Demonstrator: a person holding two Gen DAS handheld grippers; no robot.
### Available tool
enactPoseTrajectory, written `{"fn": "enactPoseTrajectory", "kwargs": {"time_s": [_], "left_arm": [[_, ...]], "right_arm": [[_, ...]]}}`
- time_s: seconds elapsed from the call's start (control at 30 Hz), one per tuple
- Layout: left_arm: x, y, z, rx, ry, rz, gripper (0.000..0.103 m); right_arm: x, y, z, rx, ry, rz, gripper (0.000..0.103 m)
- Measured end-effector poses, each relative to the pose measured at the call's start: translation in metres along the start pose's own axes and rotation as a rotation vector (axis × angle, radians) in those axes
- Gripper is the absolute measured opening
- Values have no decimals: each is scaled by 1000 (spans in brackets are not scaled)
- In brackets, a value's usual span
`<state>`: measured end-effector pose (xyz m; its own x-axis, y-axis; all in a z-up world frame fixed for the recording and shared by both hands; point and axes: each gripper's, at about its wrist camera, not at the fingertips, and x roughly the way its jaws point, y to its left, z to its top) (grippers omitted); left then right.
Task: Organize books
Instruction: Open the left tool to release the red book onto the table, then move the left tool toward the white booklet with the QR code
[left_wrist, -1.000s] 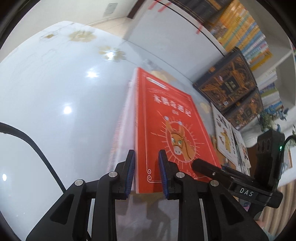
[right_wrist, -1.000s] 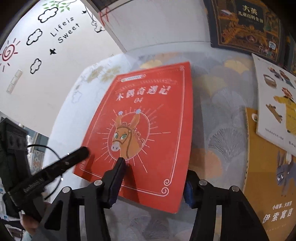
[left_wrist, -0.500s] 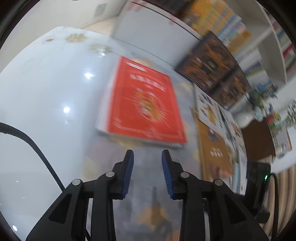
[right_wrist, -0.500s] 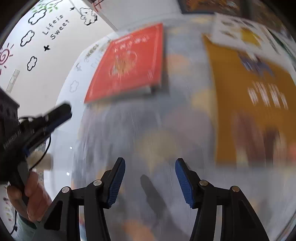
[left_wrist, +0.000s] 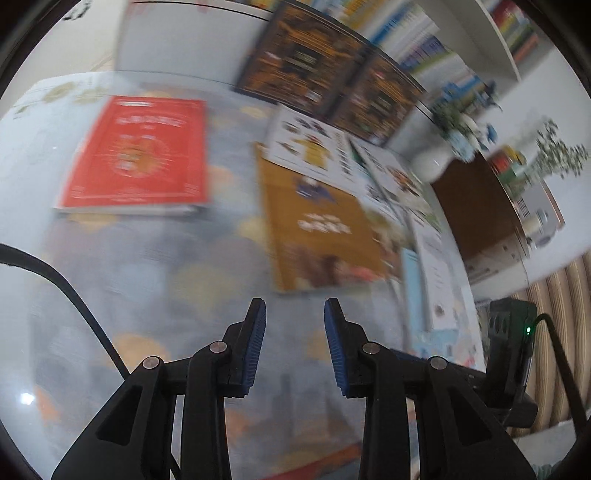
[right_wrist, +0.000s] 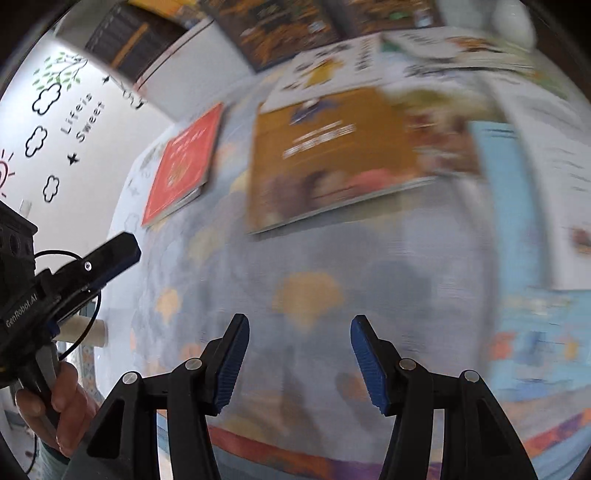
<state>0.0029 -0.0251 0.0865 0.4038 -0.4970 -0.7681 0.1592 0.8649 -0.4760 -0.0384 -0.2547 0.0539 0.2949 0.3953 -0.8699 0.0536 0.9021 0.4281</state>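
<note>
Our left gripper (left_wrist: 293, 343) and right gripper (right_wrist: 299, 363) hang empty, jaws parted. Ochre book (left_wrist: 321, 229) lies ahead, red book (left_wrist: 136, 155) far left. Overlapping neighbours may drag along when we lift.

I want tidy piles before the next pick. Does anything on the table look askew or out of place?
Yes. The red book lies flat and alone, but the mustard-yellow book sits in a loose overlapping sprawl: the white picture book covers its far corner, and more books fan out askew beyond. Nothing looks damaged.
</note>
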Motion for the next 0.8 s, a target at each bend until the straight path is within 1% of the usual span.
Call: {"fn": "enactPoseTrajectory", "kwargs": {"time_s": [0.13,0.17,0.23,0.33,0.4,0.5,0.57,0.67,0.8], "left_arm": [[25,-54,-12,36,51,-33,30],[33,-71,-16,53,61,-39,32],[44,-96,-20,80,78,-43,36],[65,-137,-27,146,110,-9,36],[80,-160,-31,175,133,-13,36],[99,-183,-33,191,151,-29,36],[115,-198,-32,202,158,-31,36],[135,-212,-31,197,166,-42,36],[157,-226,-30,198,166,1,36]], "right_arm": [[-36,-51,-7,46,-31,-43,55],[-47,-69,-8,67,-42,-53,55],[-62,-93,-8,95,-62,-69,55],[-87,-139,-6,156,-104,-95,55],[-102,-169,-3,189,-122,-104,55],[-118,-207,0,227,-162,-113,55],[-125,-234,4,265,-183,-92,55],[-125,-265,11,326,-213,-67,55],[-120,-283,18,342,-205,-84,55]]}}
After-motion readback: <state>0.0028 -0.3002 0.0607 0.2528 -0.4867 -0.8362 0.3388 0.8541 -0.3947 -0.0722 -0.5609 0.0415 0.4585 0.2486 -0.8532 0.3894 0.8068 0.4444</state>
